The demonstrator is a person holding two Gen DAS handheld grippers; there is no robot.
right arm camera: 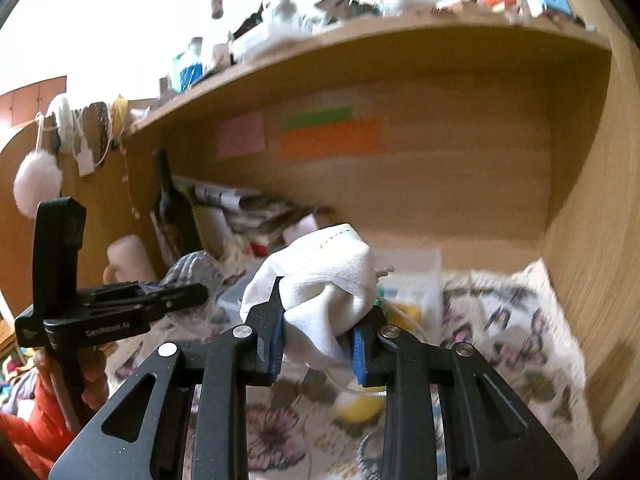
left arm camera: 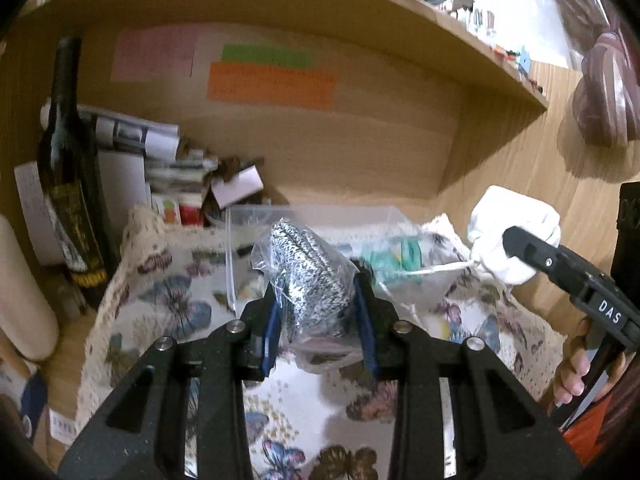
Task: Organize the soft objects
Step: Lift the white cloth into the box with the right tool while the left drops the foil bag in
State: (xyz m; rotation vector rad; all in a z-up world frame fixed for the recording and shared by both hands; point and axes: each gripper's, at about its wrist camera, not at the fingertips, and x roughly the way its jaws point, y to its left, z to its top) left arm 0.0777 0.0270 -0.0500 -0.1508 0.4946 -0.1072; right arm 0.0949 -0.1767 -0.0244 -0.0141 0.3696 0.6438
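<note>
My left gripper (left arm camera: 316, 316) is shut on a clear plastic bag holding a black-and-white knit item (left arm camera: 308, 276), held above the butterfly-print cloth (left arm camera: 172, 300); it also shows in the right wrist view (right arm camera: 192, 272). My right gripper (right arm camera: 318, 328) is shut on a bundled white cloth (right arm camera: 320, 284), lifted above the same butterfly cloth (right arm camera: 520, 336). In the left wrist view the white cloth (left arm camera: 512, 228) and the right gripper sit at the right. A clear plastic box (left arm camera: 312, 216) stands behind, with another bag of teal items (left arm camera: 400, 256) next to it.
A dark wine bottle (left arm camera: 68, 176) and a pile of papers and boxes (left arm camera: 180, 168) stand at the back left under a wooden shelf (left arm camera: 360, 12). A yellow object (right arm camera: 360, 404) lies on the cloth. A wooden side wall (right arm camera: 592, 240) closes the right.
</note>
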